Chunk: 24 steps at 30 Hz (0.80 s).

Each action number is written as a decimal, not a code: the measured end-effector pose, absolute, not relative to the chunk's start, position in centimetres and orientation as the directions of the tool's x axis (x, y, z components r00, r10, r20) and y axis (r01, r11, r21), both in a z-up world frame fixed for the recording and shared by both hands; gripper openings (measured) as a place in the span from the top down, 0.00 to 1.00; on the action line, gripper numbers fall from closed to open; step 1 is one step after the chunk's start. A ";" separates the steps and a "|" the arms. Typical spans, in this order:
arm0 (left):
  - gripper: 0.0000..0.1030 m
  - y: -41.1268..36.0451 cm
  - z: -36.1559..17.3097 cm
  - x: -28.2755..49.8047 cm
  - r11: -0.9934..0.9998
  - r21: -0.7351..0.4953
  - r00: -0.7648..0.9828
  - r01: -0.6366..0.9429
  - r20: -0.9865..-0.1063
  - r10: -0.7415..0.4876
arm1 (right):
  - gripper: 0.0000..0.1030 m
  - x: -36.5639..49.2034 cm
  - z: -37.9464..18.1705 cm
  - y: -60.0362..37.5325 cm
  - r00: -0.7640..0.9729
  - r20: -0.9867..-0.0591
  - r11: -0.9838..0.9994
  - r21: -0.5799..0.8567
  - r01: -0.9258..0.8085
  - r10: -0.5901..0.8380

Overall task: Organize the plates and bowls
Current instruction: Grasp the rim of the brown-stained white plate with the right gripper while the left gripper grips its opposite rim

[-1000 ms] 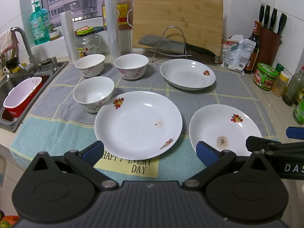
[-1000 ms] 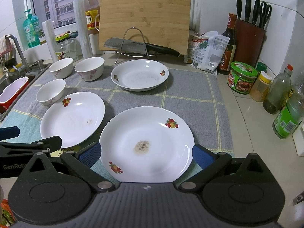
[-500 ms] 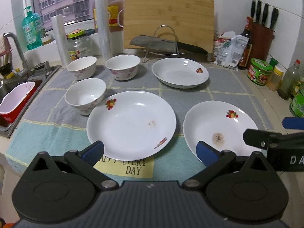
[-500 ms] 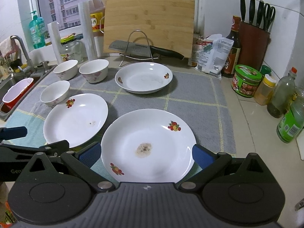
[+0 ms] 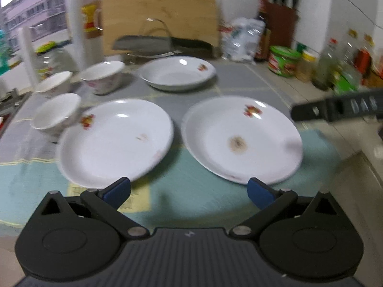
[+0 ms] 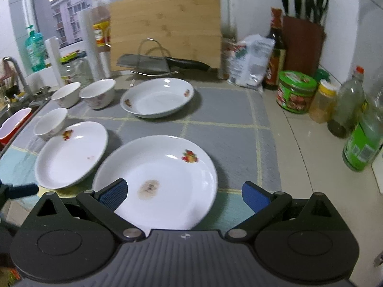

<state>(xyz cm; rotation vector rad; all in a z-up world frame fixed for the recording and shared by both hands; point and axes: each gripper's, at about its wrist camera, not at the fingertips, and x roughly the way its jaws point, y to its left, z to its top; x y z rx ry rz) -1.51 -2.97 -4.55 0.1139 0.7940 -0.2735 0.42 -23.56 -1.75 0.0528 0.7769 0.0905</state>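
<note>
A kitchen bench (image 6: 311, 143) covered by a grey and teal checked mat (image 6: 227, 110) carries 3 white plates and 3 white bowls. A bamboo cutting board (image 6: 165, 24) leans against the wall at 12 o'clock, with a cleaver (image 6: 153, 63) resting in a wire rack just in front of it. The stained plate (image 6: 158, 179), marked by a brown spot at its centre, lies nearest the right gripper (image 6: 184, 193), whose blue-padded jaws are spread wide, one pad over the plate's near rim and the other over the mat, grasping nothing. A second plate (image 6: 71, 153) lies just beside it at 9 o'clock, and a deeper plate (image 6: 158, 98) sits farther back at 12 o'clock. The 3 bowls cluster at 10 o'clock: the near bowl (image 6: 51, 123) touches the second plate's far rim, while the middle bowl (image 6: 98, 93) and the far bowl (image 6: 67, 94) stand side by side behind it. In the blurred left wrist view, the left gripper (image 5: 189, 191) hangs above the mat's teal edge between the 2 front plates, jaws also released and empty. Sauce jars and bottles (image 6: 296, 91) line the wall at 2 o'clock.
</note>
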 end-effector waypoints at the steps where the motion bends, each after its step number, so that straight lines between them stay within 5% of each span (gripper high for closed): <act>1: 0.01 -3.4 -5.0 -1.5 0.955 0.000 0.661 0.298 -0.721 -0.206 | 0.00 0.6 -2.0 -23.9 0.706 -0.701 0.995 0.086 -0.056 0.100; 24: 0.00 -6.8 -9.3 2.7 0.851 -0.002 0.553 0.525 -0.759 -0.344 | 0.00 7.0 -8.0 -23.9 0.542 -0.826 0.987 0.108 -0.119 0.156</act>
